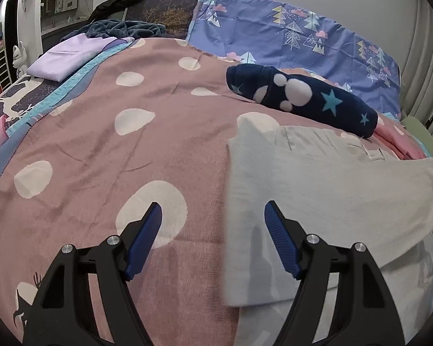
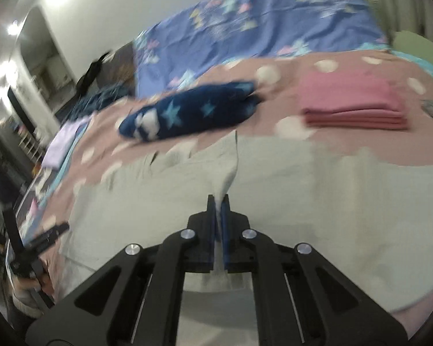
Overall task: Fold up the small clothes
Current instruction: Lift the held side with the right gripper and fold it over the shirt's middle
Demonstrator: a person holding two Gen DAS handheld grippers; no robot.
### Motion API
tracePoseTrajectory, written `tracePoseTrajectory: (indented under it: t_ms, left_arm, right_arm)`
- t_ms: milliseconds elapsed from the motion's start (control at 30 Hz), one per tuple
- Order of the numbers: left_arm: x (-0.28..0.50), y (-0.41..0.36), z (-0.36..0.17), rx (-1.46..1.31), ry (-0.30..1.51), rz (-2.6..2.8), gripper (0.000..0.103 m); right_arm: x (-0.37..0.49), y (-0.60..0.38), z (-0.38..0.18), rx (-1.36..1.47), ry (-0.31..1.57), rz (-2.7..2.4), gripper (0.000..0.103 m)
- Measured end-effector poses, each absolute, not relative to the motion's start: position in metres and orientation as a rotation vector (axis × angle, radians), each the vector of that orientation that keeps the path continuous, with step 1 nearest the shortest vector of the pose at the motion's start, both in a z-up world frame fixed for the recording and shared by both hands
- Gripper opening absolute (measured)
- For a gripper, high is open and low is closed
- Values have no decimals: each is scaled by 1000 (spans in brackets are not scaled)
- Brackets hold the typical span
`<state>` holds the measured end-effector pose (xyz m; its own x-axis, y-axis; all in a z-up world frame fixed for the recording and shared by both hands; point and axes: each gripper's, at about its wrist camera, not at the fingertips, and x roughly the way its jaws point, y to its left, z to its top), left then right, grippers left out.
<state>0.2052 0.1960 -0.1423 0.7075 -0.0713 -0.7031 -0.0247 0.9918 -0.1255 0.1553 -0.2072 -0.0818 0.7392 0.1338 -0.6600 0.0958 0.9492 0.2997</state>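
Note:
A white garment (image 1: 326, 187) lies partly folded on the pink dotted bedspread (image 1: 130, 150). My left gripper (image 1: 212, 219) is open and empty, hovering over the garment's left edge, one finger over the bedspread and one over the cloth. My right gripper (image 2: 218, 201) is shut on a pinched ridge of the white garment (image 2: 274, 201) and lifts it a little. The right wrist view is blurred by motion. The left gripper also shows in the right wrist view (image 2: 54, 230) at the far left.
A rolled navy star-patterned garment (image 1: 303, 98) lies beyond the white one. A folded pink stack (image 2: 352, 103) sits at the right, a folded lilac cloth (image 1: 63, 60) at the far left. Blue tree-print pillows (image 1: 288, 31) line the headboard wall.

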Motion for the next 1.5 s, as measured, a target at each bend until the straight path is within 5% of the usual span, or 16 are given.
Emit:
tracePoseTrajectory:
  t_ms: [100,233,367,400,467,567,633,733,933,1200,1400,1500]
  left_arm:
    - [206,193,-143,-119,784,-39,74]
    - [208,186,-148,-107,808,-35,74]
    - [210,175,-152,-51,824,-42,72]
    - [211,172,-154,-30,832,-40,67]
    - [215,163,-163,62,864,-7,40]
    - [213,153,-166,168,838,43,40]
    - [211,147,-168,238,827,82,40]
    - [210,147,-167,287,818,114,39]
    - [195,164,-139,125,772,97,38]
    - [183,84,-111,100,669,-241,38]
    - [208,57,-167,147,831,-245,39]
    - [209,64,-171,104,847,-257,41]
  right_arm:
    - [152,-227,-97,260,785,-94,4]
    - [161,-250,-137,409,906,-51,21]
    - [149,-252,-136,421,866,-69,21]
    - [146,-248,-130,400,842,-59,21]
    - [139,-238,-123,359,830,-19,21]
    - [143,-231,-140,288,924,-49,26]
    - [142,-235,-149,301,925,-55,16]
    - [128,-242,-141,346,900,-70,17]
    - [71,-269,-114,389,780,-135,20]
    - [-22,-411,-107,733,593,-456,20]
    - [-79,-498,-116,920,435,-646,50]
    - [-92,-536,-131,978,376,-710,53]
